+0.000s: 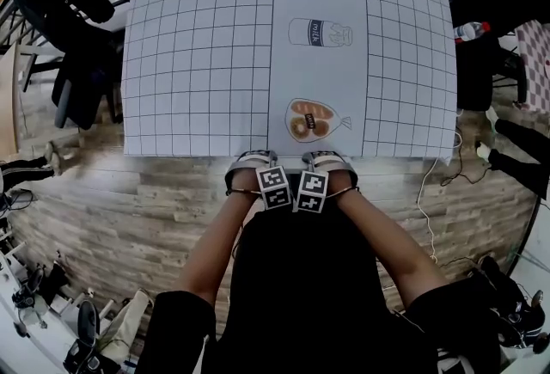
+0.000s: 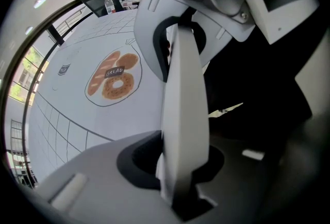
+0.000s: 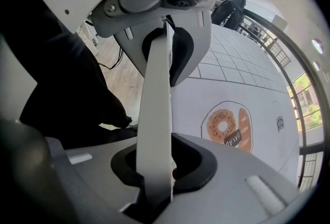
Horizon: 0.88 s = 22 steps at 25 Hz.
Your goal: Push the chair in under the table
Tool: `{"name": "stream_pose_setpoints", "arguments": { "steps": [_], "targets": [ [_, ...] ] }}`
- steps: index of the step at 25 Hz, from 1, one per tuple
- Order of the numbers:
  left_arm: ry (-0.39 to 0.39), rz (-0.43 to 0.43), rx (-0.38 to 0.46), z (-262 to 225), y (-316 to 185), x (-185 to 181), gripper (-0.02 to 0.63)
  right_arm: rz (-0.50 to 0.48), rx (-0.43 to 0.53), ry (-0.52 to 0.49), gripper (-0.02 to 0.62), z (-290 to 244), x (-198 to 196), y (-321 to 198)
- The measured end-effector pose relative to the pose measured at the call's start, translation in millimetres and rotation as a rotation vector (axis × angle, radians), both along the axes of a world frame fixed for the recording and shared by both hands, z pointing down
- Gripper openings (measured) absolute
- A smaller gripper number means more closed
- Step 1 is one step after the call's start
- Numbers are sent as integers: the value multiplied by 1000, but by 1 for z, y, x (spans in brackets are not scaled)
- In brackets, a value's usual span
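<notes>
A table (image 1: 206, 63) under a white grid cloth fills the upper half of the head view. The black chair (image 1: 288, 230) stands at the table's near edge, between the person's forearms, and its seat is hidden. Both grippers point down side by side at the top of the chair's back. My left gripper (image 1: 254, 168) shows its white fingers (image 2: 183, 104) lying together as one blade, with the black chair (image 2: 258, 89) to its right. My right gripper (image 1: 328, 164) looks the same, its fingers (image 3: 157, 104) together and the chair (image 3: 62, 89) to their left. Nothing shows between either pair.
The cloth carries printed pictures of bread (image 1: 311, 119) and a milk bottle (image 1: 320, 33). Black office chairs (image 1: 69, 28) stand at the back left. At the right are a bottle (image 1: 471, 30) and cables (image 1: 430, 192) on the wood floor. Equipment lies at the bottom left (image 1: 51, 312).
</notes>
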<state>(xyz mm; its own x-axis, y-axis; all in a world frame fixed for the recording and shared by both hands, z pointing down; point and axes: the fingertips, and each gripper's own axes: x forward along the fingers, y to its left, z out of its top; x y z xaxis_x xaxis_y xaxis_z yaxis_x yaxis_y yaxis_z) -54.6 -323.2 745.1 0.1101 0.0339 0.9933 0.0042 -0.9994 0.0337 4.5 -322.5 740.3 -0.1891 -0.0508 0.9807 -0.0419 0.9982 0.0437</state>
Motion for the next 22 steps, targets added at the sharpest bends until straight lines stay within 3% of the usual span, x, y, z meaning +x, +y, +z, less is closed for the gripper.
{"name": "stream_pose_setpoints", "arguments": {
  "steps": [6, 10, 14, 17, 22],
  "targets": [
    [14, -14, 7, 0, 13, 1, 103, -49, -20, 3, 79, 3, 1, 18],
    [35, -19, 18, -14, -2, 4, 128, -63, -66, 10, 159, -6, 6, 11],
    [99, 16, 80, -44, 0, 16, 158, -25, -23, -28, 169, -31, 9, 14],
    [156, -15, 108, -70, 3, 22, 158, 30, 13, -62, 175, -55, 8, 15],
    [236, -124, 110, -105, 19, 24, 158, 218, 40, -132, 175, -89, 19, 15]
  ]
}}
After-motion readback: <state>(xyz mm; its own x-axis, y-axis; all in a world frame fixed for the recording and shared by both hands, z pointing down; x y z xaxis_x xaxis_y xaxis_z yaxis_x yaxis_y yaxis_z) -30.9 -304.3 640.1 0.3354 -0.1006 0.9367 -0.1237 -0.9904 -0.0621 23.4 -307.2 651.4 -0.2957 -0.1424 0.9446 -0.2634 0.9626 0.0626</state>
